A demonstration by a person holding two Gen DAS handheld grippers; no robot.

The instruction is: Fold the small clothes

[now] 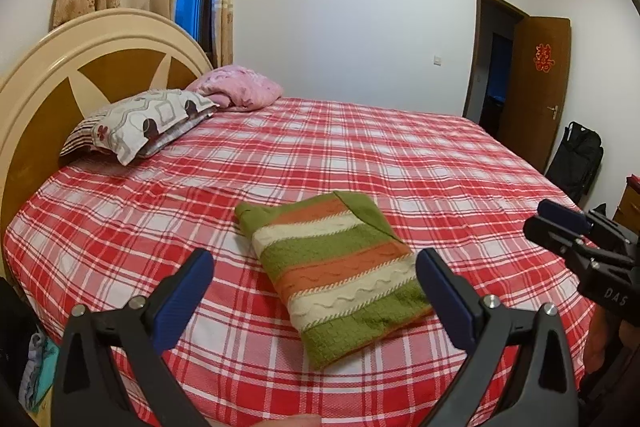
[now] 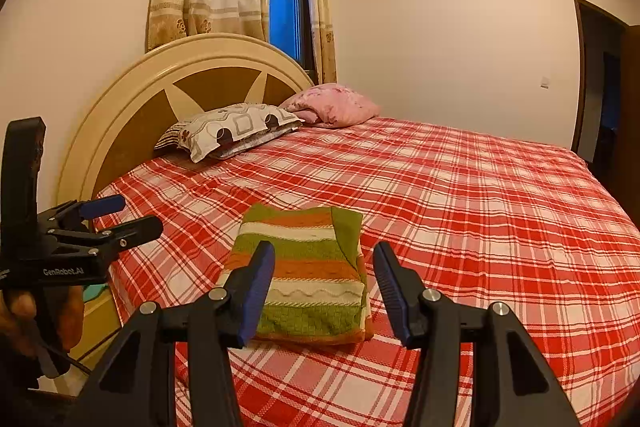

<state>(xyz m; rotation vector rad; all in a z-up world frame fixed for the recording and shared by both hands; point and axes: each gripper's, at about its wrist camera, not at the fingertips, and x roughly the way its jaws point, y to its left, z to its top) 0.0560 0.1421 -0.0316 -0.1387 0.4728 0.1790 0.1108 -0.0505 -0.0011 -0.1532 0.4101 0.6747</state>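
A small knit sweater (image 1: 340, 267) with green, orange and cream stripes lies folded into a compact rectangle on the red plaid bed sheet (image 1: 160, 227). It also shows in the right wrist view (image 2: 308, 275). My left gripper (image 1: 314, 267) is open and empty, held above the bed's near edge with the sweater between and beyond its fingers. My right gripper (image 2: 324, 259) is open and empty, just short of the sweater's near edge. Each gripper shows in the other's view, the right one (image 1: 560, 223) and the left one (image 2: 116, 215).
A patterned pillow (image 1: 140, 123) and a pink quilt (image 1: 240, 87) lie at the round headboard (image 1: 52, 67). Curtains and a window stand behind it. An open brown door (image 1: 536, 87) and a black bag (image 1: 576, 159) are at the far right.
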